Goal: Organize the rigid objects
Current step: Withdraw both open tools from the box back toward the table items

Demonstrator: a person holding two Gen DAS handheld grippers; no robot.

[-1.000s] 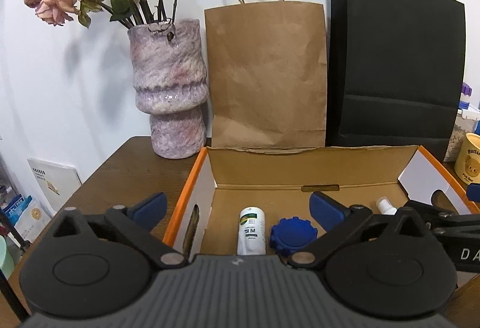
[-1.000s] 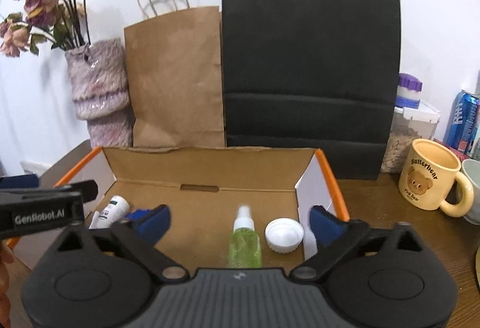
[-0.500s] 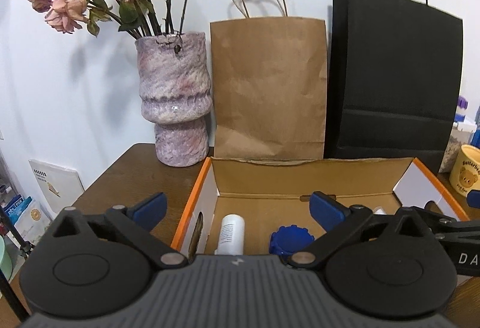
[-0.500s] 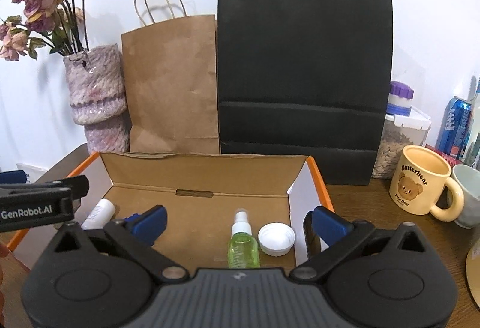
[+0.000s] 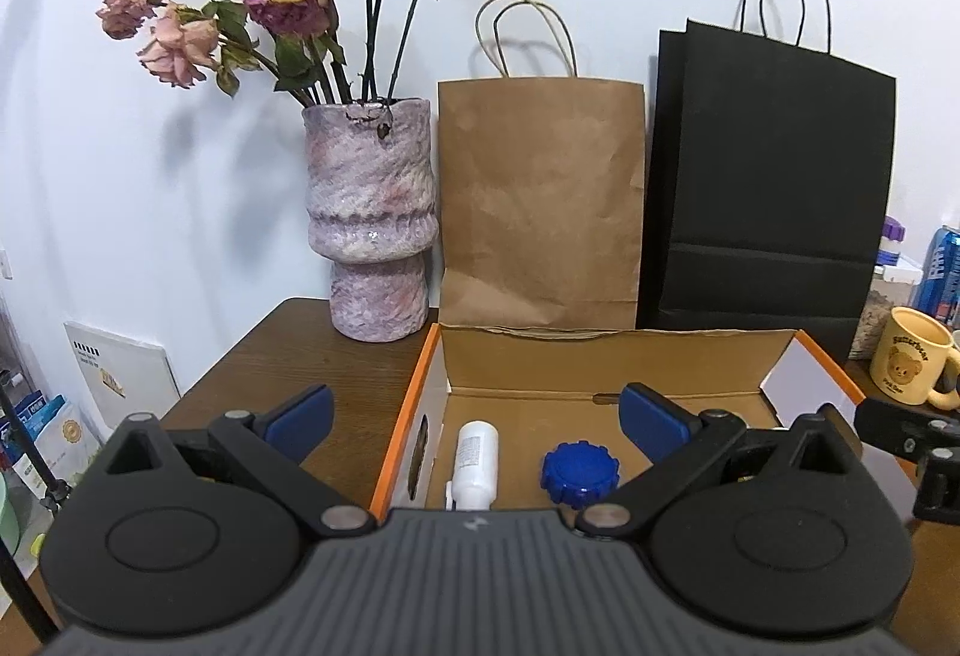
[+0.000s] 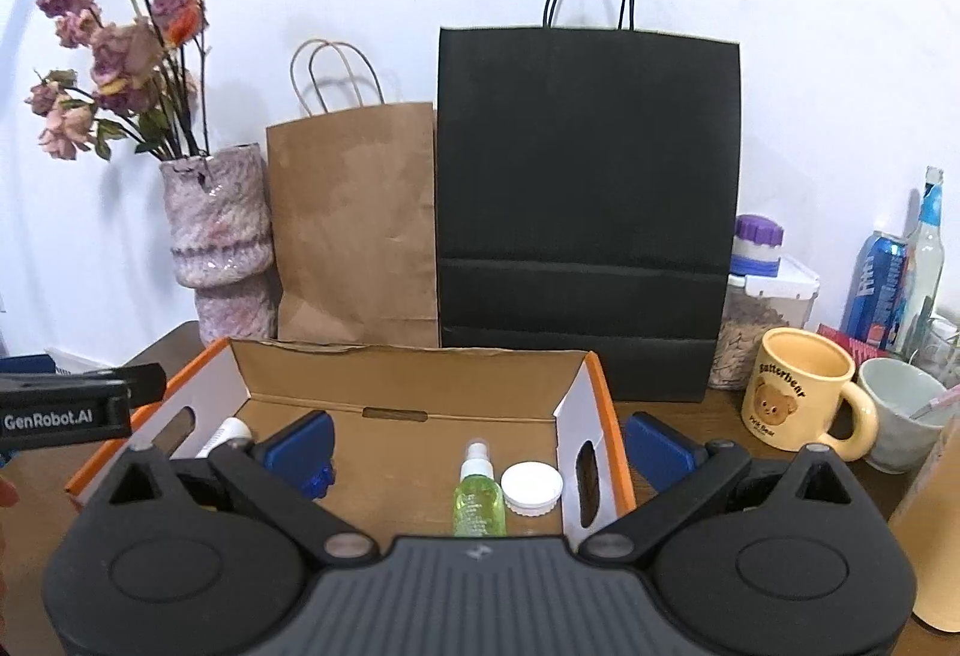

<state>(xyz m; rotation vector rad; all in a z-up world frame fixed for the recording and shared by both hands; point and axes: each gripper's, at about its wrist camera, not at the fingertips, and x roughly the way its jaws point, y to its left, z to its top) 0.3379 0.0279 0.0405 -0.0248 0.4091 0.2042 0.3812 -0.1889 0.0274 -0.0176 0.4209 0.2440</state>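
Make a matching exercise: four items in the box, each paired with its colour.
Items:
1. spray bottle
2. ridged cap
3. pill bottle
4. box rim

Colours:
A. orange
B. white
C. green
D. blue

Pairs: 1-C, 2-D, 3-B, 4-A
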